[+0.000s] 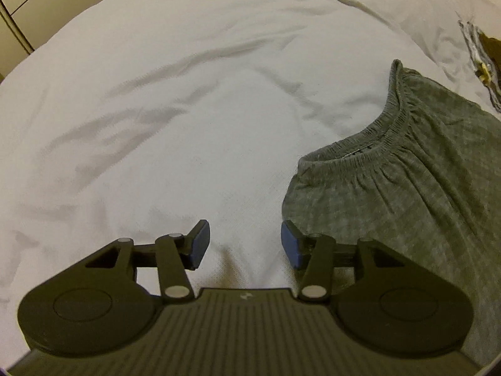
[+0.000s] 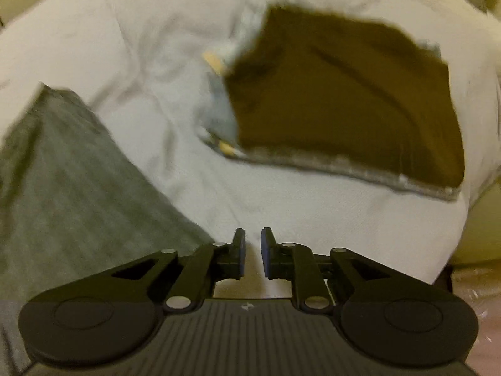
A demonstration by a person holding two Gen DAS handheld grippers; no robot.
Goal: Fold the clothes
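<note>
A grey garment (image 1: 407, 181) with a gathered elastic waistband lies flat on the white bed sheet (image 1: 188, 94), to the right in the left wrist view. My left gripper (image 1: 245, 242) hangs open over bare sheet just left of the garment's near edge, its right fingertip (image 1: 289, 244) at the cloth's border, nothing held. In the right wrist view the same grey garment (image 2: 62, 181) fills the left side. My right gripper (image 2: 253, 250) hovers over the sheet (image 2: 313, 219) beside it, its blue pads a narrow gap apart with nothing between.
A folded pile with a dark olive-brown garment (image 2: 344, 100) on top of grey and pale pieces rests on the sheet's far right; its edge (image 1: 483, 59) shows at the left wrist view's upper right. The bed drops off at right to a floor (image 2: 476, 285). Cabinet fronts (image 1: 37, 3) stand beyond the bed.
</note>
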